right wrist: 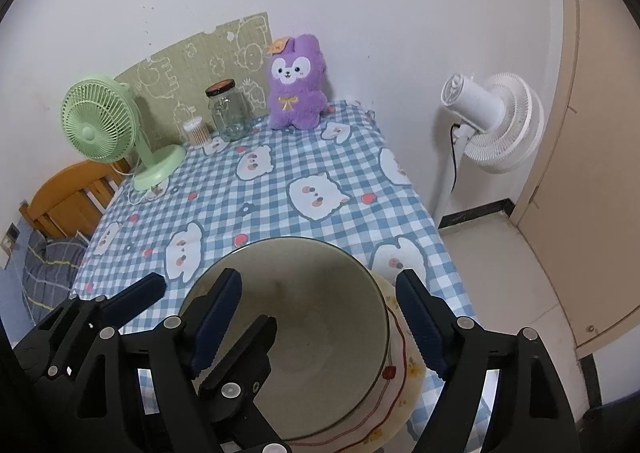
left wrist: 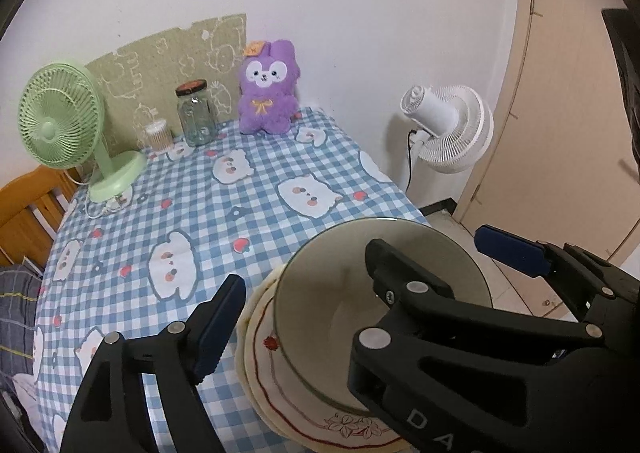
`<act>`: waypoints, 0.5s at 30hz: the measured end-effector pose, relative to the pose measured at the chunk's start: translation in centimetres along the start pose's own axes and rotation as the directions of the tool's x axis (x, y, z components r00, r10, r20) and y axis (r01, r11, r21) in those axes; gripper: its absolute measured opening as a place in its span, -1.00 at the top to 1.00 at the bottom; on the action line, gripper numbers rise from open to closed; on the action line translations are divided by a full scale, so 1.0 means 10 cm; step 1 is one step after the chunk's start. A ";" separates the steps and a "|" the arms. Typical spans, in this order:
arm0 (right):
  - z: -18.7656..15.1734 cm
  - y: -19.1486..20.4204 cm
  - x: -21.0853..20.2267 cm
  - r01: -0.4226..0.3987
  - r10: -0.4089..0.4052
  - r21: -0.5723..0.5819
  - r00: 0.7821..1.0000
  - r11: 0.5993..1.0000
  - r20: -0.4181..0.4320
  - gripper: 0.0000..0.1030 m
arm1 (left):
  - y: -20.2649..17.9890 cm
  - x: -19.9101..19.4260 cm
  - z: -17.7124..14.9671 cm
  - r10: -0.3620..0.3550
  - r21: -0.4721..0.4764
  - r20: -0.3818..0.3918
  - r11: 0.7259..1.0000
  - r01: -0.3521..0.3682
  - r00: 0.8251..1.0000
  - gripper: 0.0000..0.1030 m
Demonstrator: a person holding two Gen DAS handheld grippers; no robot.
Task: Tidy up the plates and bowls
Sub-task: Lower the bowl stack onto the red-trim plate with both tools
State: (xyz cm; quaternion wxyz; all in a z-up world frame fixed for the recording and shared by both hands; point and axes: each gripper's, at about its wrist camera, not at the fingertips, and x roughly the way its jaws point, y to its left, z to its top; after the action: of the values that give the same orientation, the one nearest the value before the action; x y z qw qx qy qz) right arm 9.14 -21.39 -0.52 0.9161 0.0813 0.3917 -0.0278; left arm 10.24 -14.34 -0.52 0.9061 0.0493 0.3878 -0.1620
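Note:
A pale bowl (left wrist: 332, 293) (right wrist: 320, 333) with a dark rim sits upright on a stack of cream plates (left wrist: 288, 393) (right wrist: 400, 373) with a red line and flower print, near the table's front right corner. My left gripper (left wrist: 320, 281) stands open across the bowl's left rim, one finger outside and the other inside; that inner finger is hidden in its own view. My right gripper (right wrist: 318, 273) stands open across the right rim, its left finger inside the bowl and its right pad (right wrist: 420, 325) clear of the rim. Neither gripper presses on the bowl.
The blue checked tablecloth (left wrist: 200, 213) carries a green desk fan (left wrist: 60, 121), a glass jar (left wrist: 195, 115), a small swab pot (left wrist: 158, 135) and a purple plush (left wrist: 266, 89) along the back wall. A white floor fan (left wrist: 448, 125) and a door stand right; wooden furniture (left wrist: 28, 201) left.

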 end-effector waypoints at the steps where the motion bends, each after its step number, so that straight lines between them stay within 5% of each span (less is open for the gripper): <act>1: -0.01 0.02 -0.04 0.000 0.000 -0.005 1.000 1.000 0.011 -0.59 | 0.01 -0.04 -0.01 0.005 0.000 0.009 1.000 -0.005 1.000 -0.66; 15: -0.18 0.42 -0.53 -0.014 0.022 -0.075 0.994 0.997 0.109 -0.62 | 0.26 -0.63 -0.25 0.069 -0.041 0.115 0.997 -0.065 0.991 -0.77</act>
State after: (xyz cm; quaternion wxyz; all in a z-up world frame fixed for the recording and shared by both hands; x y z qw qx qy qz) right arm 4.64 -16.98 2.63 0.9388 0.0490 0.3408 -0.0092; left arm 5.29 -9.73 2.14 0.9329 0.0359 0.3351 -0.1267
